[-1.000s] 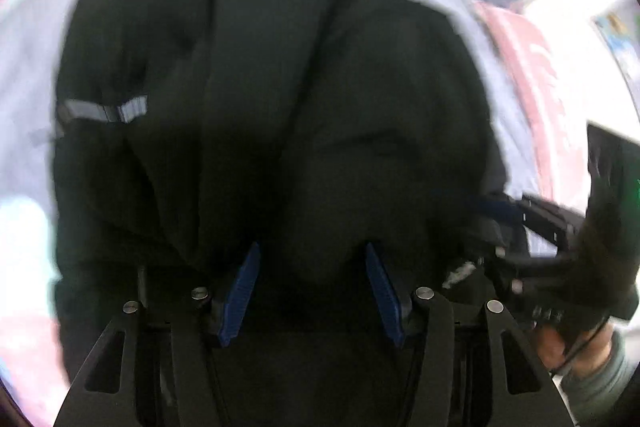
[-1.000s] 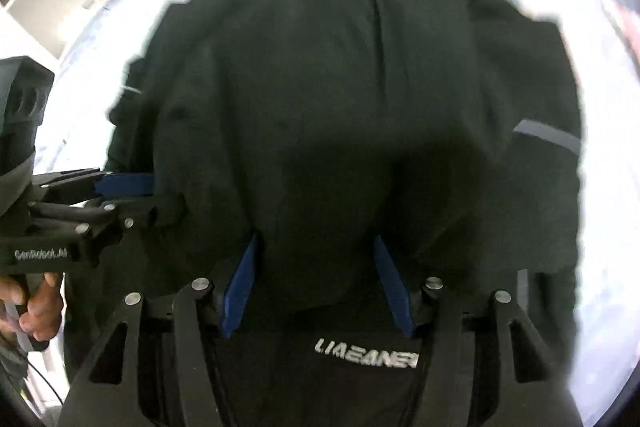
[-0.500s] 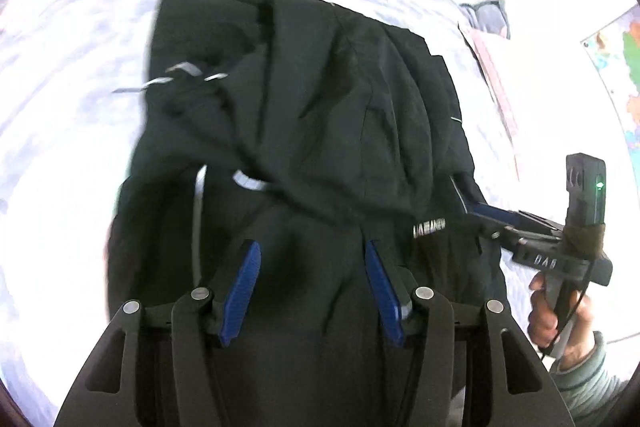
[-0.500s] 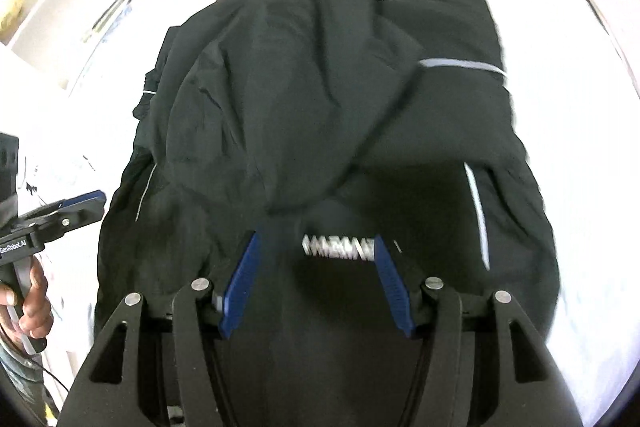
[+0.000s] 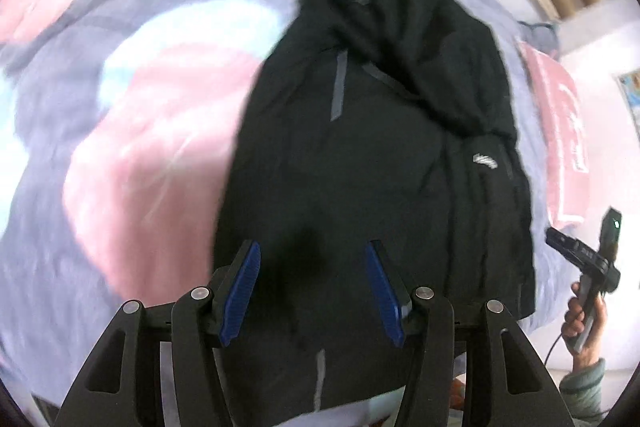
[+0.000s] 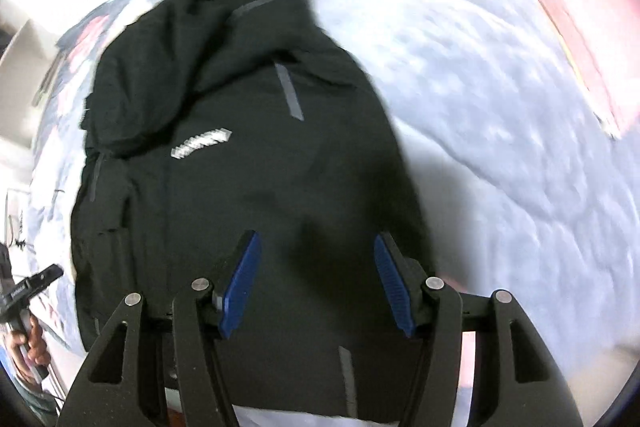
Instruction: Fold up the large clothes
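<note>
While black jacket (image 5: 360, 167) lies on bed (image 5: 120, 147) | left hand-held gripper (image 5: 312, 287) agape, empty | right hand-held gripper (image 6: 316, 283) agape, empty

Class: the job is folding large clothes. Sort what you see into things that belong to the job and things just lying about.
Belongs to the job:
- black jacket
- left tool, open above it
- right tool, open above it

Just lying about:
- patterned bedspread
- pink pillow
- wall poster
</note>
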The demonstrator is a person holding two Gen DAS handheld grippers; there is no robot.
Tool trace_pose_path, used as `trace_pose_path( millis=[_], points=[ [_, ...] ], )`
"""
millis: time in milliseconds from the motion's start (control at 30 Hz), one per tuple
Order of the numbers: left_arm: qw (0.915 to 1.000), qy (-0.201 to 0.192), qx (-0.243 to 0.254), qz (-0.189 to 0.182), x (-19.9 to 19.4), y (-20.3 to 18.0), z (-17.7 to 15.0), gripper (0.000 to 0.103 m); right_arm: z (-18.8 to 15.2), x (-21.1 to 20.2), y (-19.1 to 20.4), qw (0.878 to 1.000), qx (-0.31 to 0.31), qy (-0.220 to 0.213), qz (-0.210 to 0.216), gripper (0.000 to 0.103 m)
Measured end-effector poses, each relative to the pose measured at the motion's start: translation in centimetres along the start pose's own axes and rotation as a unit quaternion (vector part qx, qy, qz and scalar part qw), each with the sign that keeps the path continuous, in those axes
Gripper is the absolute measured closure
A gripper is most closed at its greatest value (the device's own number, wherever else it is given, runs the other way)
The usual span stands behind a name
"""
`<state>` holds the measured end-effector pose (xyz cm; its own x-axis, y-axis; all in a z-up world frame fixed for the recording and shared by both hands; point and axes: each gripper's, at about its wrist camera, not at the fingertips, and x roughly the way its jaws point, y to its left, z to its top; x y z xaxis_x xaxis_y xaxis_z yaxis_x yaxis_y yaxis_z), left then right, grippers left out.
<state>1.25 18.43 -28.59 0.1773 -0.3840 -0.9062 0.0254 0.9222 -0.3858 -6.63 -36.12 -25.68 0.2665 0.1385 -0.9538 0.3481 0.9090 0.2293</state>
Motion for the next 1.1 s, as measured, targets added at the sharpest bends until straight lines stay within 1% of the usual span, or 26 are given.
trace_pose_path(
  millis=[100, 167, 233, 333, 400, 533, 667, 700, 733, 767, 800, 833, 900, 967, 1000, 1033, 1100],
  points=[
    [0.999, 0.009, -0.043, -0.004, 0.3, 2.5, -1.9, 0.047, -1.4, 0.3, -2.4, 1.0, 0.015, 0.016, -0.016, 0.041],
    [0.9976, 0.012, -0.068, 0.001, 0.4, 3.9, -3.0, 0.047, -2.1, 0.4, -3.6, 0.999, 0.016, 0.023, -0.026, 0.041],
    [0.9953, 0.021, -0.094, 0.002, 1.0, 5.3, -4.3, 0.047, -2.8, 0.6, -4.7, 0.999, 0.019, 0.031, -0.028, 0.041],
    [0.99, 0.047, -0.129, -0.032, 2.4, 6.7, -6.0, 0.047, -3.8, 1.3, -6.2, 0.998, 0.035, 0.048, -0.025, 0.041],
    [0.988, 0.056, -0.136, -0.049, 3.0, 7.0, -6.6, 0.047, -4.4, 1.7, -6.9, 0.997, 0.043, 0.057, -0.017, 0.041],
    [0.9868, 0.052, -0.138, -0.067, 3.7, 6.8, -6.8, 0.047, -5.3, 2.4, -7.8, 0.996, 0.055, 0.068, -0.007, 0.041],
    [0.9885, 0.042, -0.123, -0.077, 3.9, 5.7, -6.5, 0.047, -5.7, 3.1, -8.2, 0.995, 0.068, 0.075, 0.009, 0.042],
    [0.9887, 0.043, -0.114, -0.088, 3.9, 5.1, -6.3, 0.047, -5.8, 3.3, -8.1, 0.995, 0.066, 0.078, 0.018, 0.048],
    [0.9879, 0.044, -0.107, -0.103, 3.8, 4.7, -6.2, 0.047, -5.9, 3.4, -7.8, 0.994, 0.06, 0.086, 0.033, 0.069],
    [0.9851, 0.046, -0.103, -0.13, 3.8, 4.1, -6.1, 0.047, -6.1, 3.4, -7.3, 0.993, 0.052, 0.092, 0.042, 0.072],
    [0.9788, 0.05, -0.101, -0.171, 3.8, 3.6, -6.0, 0.047, -6.2, 2.9, -6.7, 0.994, 0.04, 0.089, 0.042, 0.072],
    [0.9728, 0.051, -0.098, -0.204, 3.6, 3.2, -5.9, 0.047, -6.2, 2.2, -6.1, 0.995, 0.029, 0.084, 0.054, 0.072],
    [0.9638, 0.043, -0.095, -0.245, 2.9, 2.8, -5.7, 0.047, -6.1, 1.1, -5.5, 0.992, 0.026, 0.076, 0.095, 0.072],
    [0.9516, 0.045, -0.104, -0.286, 2.8, 2.9, -5.6, 0.047, -6.1, 0.3, -5.0, 0.988, 0.022, 0.071, 0.137, 0.072],
    [0.947, 0.047, -0.111, -0.298, 2.9, 3.1, -5.6, 0.047, -6.1, 0.3, -4.9, 0.987, 0.02, 0.073, 0.14, 0.071],
    [0.9469, 0.048, -0.115, -0.296, 3.2, 3.1, -5.6, 0.047, -6.2, 0.9, -4.9, 0.987, 0.021, 0.082, 0.134, 0.069],
    [0.9543, 0.062, -0.118, -0.268, 4.0, 3.3, -5.8, 0.047, -6.6, 2.1, -5.3, 0.988, 0.027, 0.099, 0.118, 0.069]
  ],
)
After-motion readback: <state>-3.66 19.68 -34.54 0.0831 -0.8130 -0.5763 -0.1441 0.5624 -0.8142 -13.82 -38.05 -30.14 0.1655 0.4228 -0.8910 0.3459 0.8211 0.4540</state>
